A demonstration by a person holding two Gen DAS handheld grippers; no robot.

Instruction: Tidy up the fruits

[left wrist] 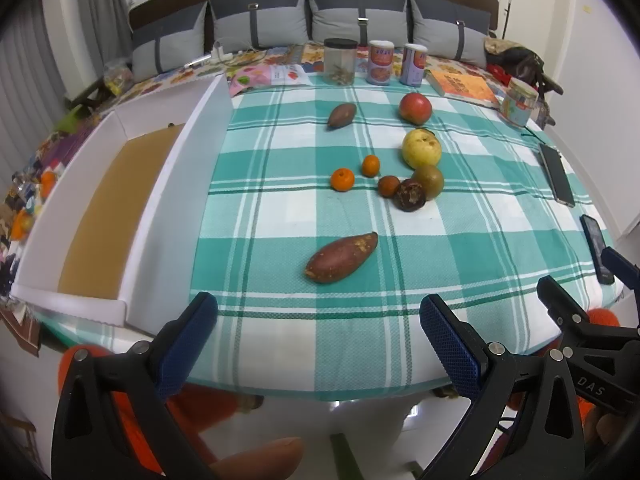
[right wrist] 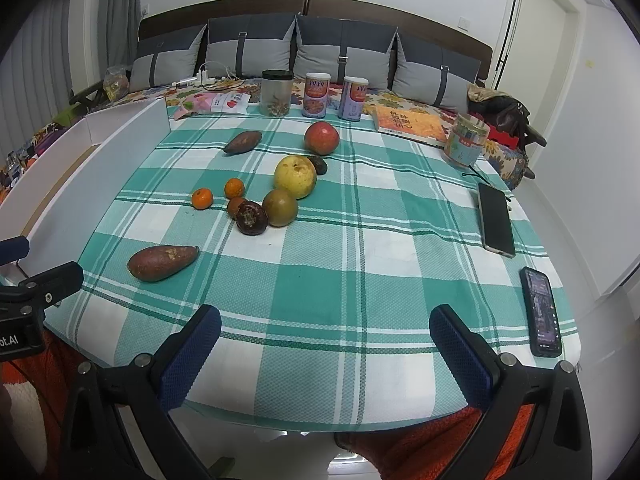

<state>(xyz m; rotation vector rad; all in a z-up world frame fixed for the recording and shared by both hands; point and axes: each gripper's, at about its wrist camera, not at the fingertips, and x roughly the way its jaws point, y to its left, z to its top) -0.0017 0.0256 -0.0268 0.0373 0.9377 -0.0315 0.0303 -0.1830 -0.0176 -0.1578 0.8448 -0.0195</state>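
Your left gripper (left wrist: 318, 320) and right gripper (right wrist: 325, 330) both hang at the near edge of the worktop (right wrist: 320, 360), side by side, jaws spread wide with nothing between them. Each points forward over the green-and-white checked cloth (left wrist: 320, 340) that covers the worktop.

Just ahead of your left jaws lies the large sweet potato (left wrist: 341, 257); from your right jaws it sits ahead and to the left. To the left of your left jaws stands the white tray (left wrist: 168, 208) with a brown floor, holding nothing that shows. To the right of your right jaws lie two phones (right wrist: 542, 312), apart from each other.

Farther ahead is the cluster of fruit: two small oranges (left wrist: 342, 179), a small reddish-brown fruit (left wrist: 388, 186) touching a dark wrinkled fruit (left wrist: 409, 194), which touches a green-brown round fruit (left wrist: 429, 180), and behind that the yellow pear (left wrist: 421, 148). Beyond them rest the red apple (left wrist: 415, 108) and, to its left, a smaller sweet potato (left wrist: 342, 115).

At the far edge stand a clear jar (left wrist: 340, 61), two cans (left wrist: 380, 63), a book (left wrist: 464, 88) and a second jar (left wrist: 519, 104). Behind the worktop is a bed with grey cushions (right wrist: 344, 48) against a dark headboard, white walls and a curtain at left.
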